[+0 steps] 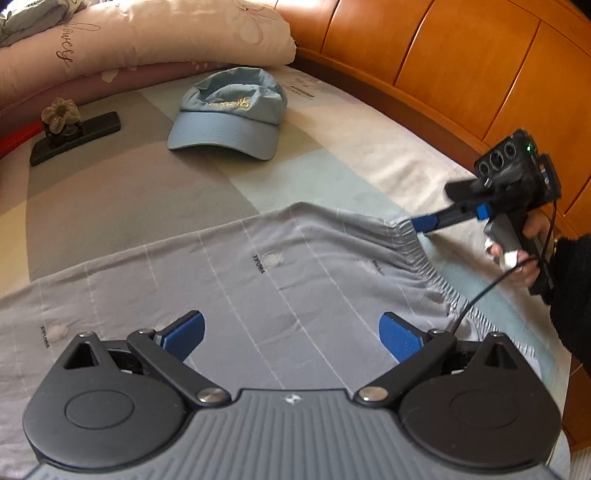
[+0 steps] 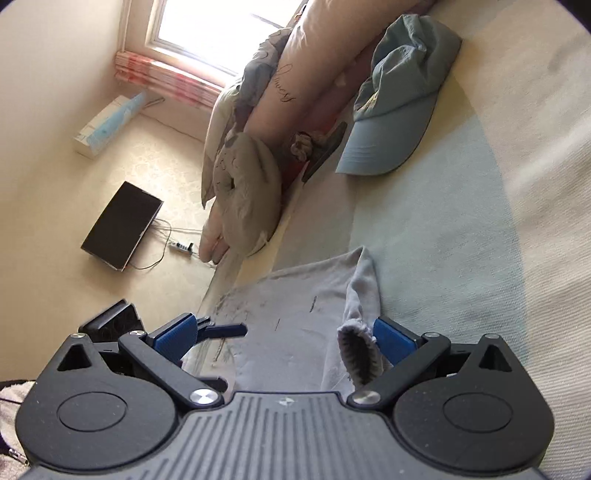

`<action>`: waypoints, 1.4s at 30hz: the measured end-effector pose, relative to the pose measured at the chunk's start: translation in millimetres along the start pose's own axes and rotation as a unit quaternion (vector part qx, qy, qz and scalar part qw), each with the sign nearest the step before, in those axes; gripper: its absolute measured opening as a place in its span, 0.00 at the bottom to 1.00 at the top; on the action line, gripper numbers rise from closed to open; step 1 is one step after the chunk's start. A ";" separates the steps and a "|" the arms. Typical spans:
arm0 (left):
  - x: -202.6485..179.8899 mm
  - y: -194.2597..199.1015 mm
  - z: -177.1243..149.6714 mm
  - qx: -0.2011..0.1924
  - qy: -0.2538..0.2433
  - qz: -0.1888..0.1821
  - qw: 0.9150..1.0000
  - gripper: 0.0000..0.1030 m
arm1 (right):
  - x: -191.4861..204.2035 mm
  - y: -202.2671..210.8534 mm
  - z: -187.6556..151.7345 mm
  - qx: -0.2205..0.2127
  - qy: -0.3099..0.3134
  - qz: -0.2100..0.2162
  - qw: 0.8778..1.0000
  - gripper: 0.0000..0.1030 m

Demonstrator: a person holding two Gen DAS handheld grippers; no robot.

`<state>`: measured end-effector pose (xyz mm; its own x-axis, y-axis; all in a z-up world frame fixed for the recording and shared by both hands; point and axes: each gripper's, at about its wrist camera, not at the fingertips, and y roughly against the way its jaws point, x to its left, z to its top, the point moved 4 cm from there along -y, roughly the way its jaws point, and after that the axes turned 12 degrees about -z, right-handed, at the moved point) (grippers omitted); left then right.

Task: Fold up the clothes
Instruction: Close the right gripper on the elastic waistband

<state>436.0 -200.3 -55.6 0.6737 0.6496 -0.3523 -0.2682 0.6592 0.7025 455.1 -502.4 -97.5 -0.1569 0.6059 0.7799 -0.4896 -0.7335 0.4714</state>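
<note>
A light grey garment (image 1: pixel 258 280) with thin white lines and an elastic waistband (image 1: pixel 424 258) lies spread on the bed. My left gripper (image 1: pixel 291 325) hovers open over its near part, with nothing between the blue pads. A hand holds my right gripper (image 1: pixel 424 223) at the far right, its tip at the waistband corner. In the right wrist view that gripper (image 2: pixel 284 325) is open wide, and the raised waistband corner (image 2: pixel 356 350) stands just inside its right finger. The garment (image 2: pixel 295 295) lies flat beyond.
A light blue cap (image 1: pixel 229 118) and a dark phone with a flower ornament (image 1: pixel 74 136) lie farther up the bed. A pink quilt (image 1: pixel 147 33) is bundled at the back. An orange wooden headboard (image 1: pixel 461 66) runs along the right. The bed edge (image 2: pixel 221 280) drops to the floor.
</note>
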 end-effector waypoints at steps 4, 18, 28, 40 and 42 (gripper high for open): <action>1.8 -6.9 -5.4 0.010 0.002 -0.003 1.000 0.97 | -2.8 2.3 -2.9 0.005 -0.005 0.000 1.000 1.00; 10.7 -11.7 -9.2 0.014 0.016 -0.004 1.000 0.97 | -0.4 -0.4 -9.3 0.005 0.003 -0.001 1.000 1.00; 3.7 -13.8 -12.5 0.018 0.013 -0.010 1.000 0.97 | 7.5 -15.5 -3.6 0.031 0.044 -0.028 0.998 1.00; 6.8 -16.3 -18.1 0.028 0.021 0.000 0.999 0.97 | -6.9 -28.7 5.9 0.038 0.038 -0.054 0.997 0.53; 5.1 -16.5 -17.9 0.028 0.018 -0.005 0.999 0.97 | -9.0 -33.7 9.2 0.041 0.036 -0.055 0.997 0.45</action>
<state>431.5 -201.0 -79.9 0.6501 0.6577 -0.3804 -0.2224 0.6435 0.7324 480.8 -486.0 -116.6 -0.1688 0.7026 0.6913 -0.4365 -0.6821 0.5866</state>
